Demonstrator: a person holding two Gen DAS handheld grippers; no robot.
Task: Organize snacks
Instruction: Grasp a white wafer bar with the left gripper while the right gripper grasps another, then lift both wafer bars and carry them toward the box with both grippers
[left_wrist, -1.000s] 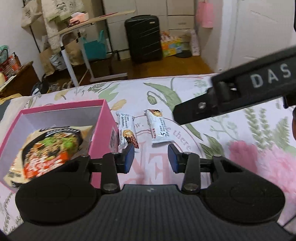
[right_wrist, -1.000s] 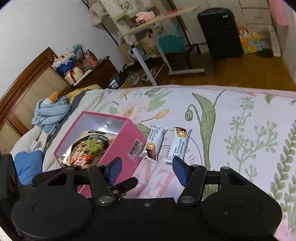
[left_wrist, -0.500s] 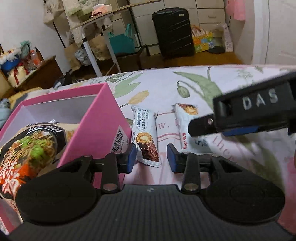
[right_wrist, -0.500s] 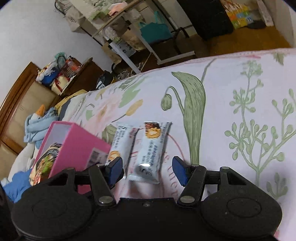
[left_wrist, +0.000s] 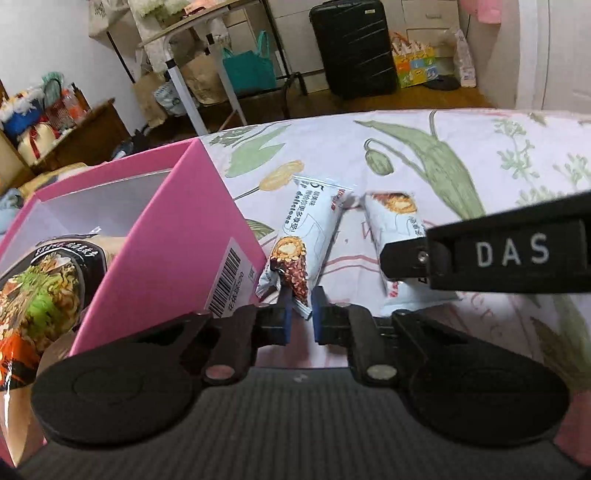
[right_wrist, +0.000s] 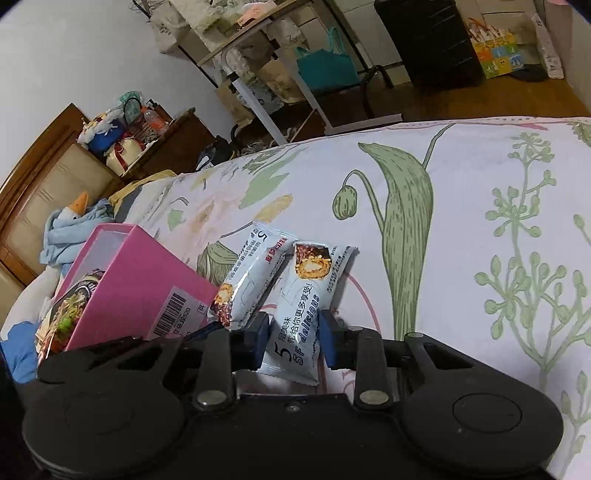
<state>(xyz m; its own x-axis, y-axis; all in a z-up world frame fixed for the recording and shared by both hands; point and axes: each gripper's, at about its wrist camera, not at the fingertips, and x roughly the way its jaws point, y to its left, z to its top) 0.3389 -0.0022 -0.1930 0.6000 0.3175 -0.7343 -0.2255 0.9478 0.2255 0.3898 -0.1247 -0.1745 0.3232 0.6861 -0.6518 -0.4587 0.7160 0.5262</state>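
Both grippers have been lowered and their jaws have just been closing, each on one snack bar.

Left gripper is pinched on the left bar, right gripper on the right bar, both on the bedspread beside the pink box, presumably for boxing.

the left gripper is matte black with blue pads, silver screws and a ribbed base. the right gripper looks alike, and from the left wrist view its side bears white "das" lettering at the right edge of the frame.
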